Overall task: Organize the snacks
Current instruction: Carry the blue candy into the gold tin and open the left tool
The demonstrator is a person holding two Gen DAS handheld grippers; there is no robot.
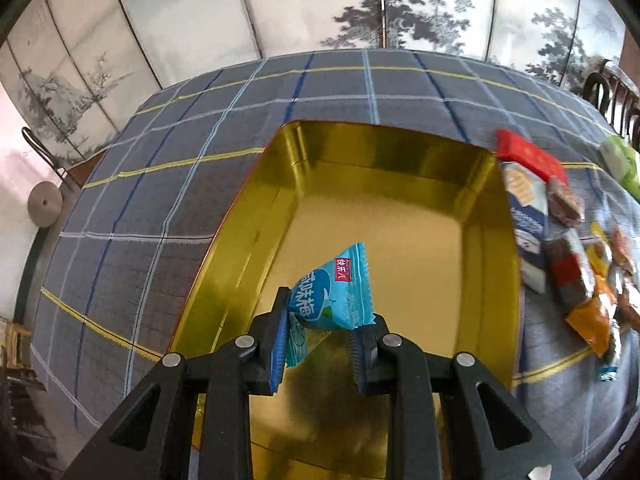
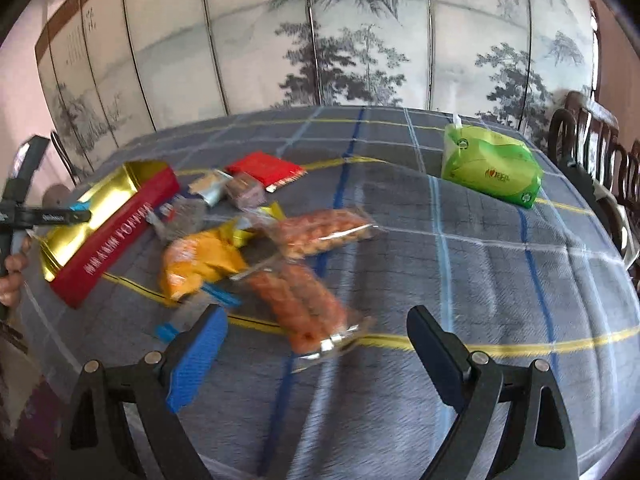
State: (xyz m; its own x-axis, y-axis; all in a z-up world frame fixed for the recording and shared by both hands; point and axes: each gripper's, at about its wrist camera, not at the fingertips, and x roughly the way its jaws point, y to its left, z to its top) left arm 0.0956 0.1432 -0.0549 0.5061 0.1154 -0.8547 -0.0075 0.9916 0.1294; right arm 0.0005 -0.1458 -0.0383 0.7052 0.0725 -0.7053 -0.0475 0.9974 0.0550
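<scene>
Plaid-clothed worktop [image 2: 460,280]: left gripper [image 1: 324,334] pinches light-blue foil snack packet [image 1: 334,292] directly above open gold-lined rectangular tin [image 1: 400,184]; right gripper [image 2: 316,344] gaping, empty, facing loose snacks [image 2: 296,300].

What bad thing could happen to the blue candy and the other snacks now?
The left tool pinches the blue snack packet only by its lower edge, so it might slip early, though it hangs over the gold tin. The open right tool hovers above overlapping orange packets, so it could grab two or push one aside.
</scene>
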